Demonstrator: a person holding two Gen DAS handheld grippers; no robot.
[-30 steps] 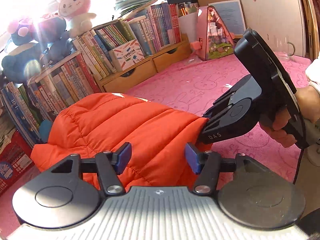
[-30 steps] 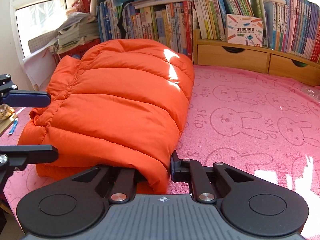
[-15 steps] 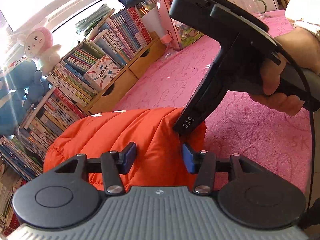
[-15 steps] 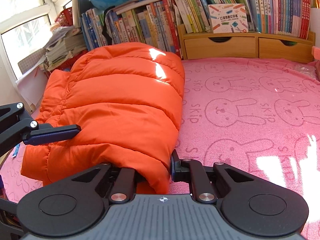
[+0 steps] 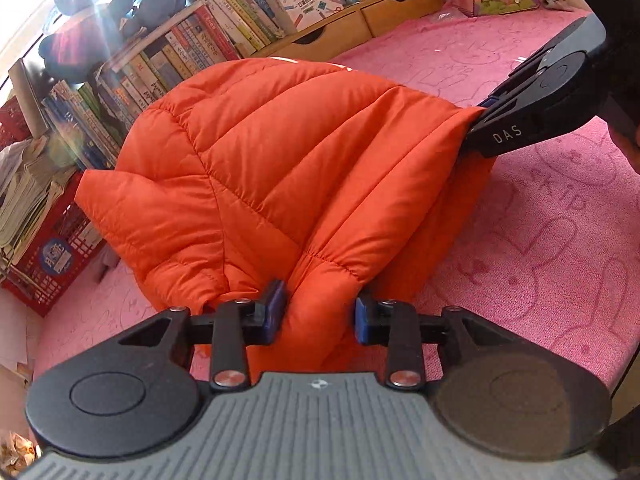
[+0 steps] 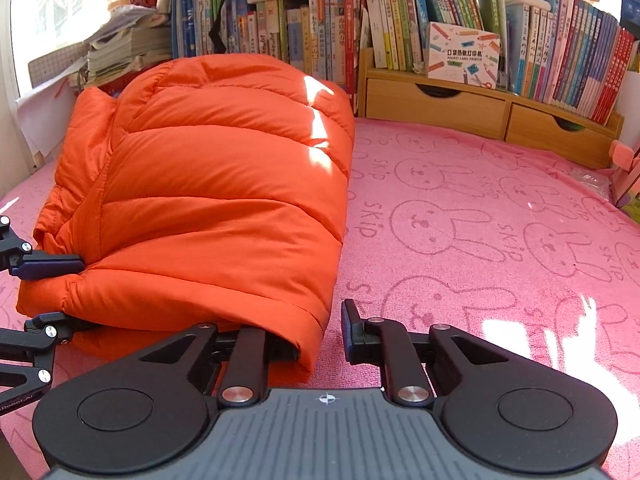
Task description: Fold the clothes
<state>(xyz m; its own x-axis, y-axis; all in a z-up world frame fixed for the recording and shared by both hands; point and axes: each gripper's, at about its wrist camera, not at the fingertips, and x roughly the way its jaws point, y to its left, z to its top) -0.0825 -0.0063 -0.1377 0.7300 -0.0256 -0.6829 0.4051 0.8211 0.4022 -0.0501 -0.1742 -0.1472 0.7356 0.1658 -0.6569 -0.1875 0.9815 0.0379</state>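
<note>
both grippers at the near hem of an orange puffer jacket on the pink rabbit-print cover.
left gripper clamps a hem fold; right gripper has parted since a second ago, one finger hidden under the jacket; bookshelves behind.

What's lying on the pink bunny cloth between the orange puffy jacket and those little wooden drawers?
Nothing. In the right wrist view, the pink cloth lies bare between the orange jacket and the wooden drawers.
</note>
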